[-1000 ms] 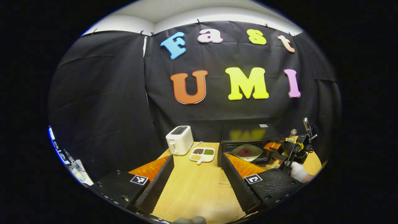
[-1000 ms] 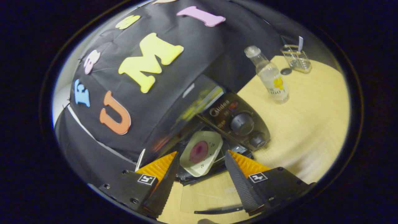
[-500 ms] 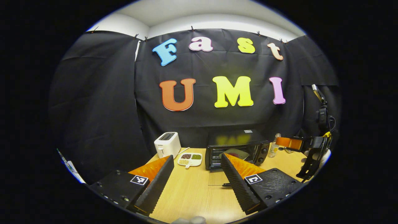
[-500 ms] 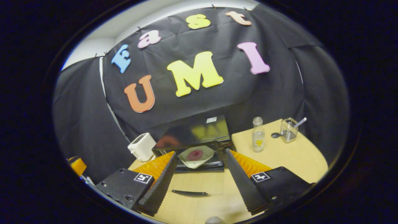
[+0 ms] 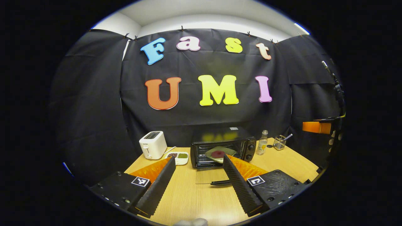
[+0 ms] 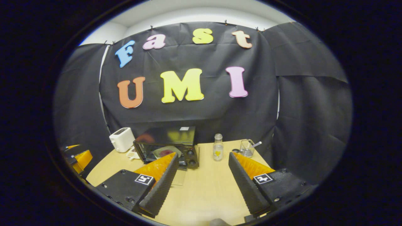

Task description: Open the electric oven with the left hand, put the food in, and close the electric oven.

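Two steps look done | oven (image 5: 221,147) centre frame, door (image 5: 209,177) down on tabletop (image 5: 201,201) | plate of food (image 5: 219,154) inside | left tongs (image 5: 199,175) spread, empty | right tongs (image 6: 204,171) spread, empty | left: close door.

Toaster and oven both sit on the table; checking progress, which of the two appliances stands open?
The oven: its glass door lies flat on the table, a plate inside. The white toaster has no door.
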`<state>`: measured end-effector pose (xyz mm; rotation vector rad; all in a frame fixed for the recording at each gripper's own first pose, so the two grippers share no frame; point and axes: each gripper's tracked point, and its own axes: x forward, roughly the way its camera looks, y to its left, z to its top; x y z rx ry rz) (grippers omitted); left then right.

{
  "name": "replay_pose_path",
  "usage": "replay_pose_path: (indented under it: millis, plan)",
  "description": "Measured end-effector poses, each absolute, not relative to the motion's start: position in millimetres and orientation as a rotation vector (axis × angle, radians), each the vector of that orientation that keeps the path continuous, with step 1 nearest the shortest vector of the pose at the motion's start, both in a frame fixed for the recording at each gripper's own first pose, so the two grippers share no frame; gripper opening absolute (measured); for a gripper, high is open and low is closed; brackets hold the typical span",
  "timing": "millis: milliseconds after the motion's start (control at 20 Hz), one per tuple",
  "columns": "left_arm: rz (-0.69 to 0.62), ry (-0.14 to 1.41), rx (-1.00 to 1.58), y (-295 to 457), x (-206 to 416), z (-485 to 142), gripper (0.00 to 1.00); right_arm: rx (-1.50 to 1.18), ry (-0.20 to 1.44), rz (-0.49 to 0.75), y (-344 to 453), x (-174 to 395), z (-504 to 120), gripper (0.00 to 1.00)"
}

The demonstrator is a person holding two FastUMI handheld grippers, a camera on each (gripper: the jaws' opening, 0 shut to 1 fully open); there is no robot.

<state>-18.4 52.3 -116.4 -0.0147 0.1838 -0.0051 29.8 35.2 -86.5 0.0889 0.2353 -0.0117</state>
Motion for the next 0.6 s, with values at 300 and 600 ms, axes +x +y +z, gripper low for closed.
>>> replay_pose_path:
  millis: [300,600]
  plan:
    - [-0.023,0.244,-0.002,17.6,-5.5,-149.9,0.97,0.036,0.240,-0.024,-1.7,27.1,-81.5,0.96]
    - [-0.061,0.351,-0.007,-13.1,7.3,-210.3,0.97,0.027,0.266,-0.021,-12.1,26.8,-86.9,1.00]
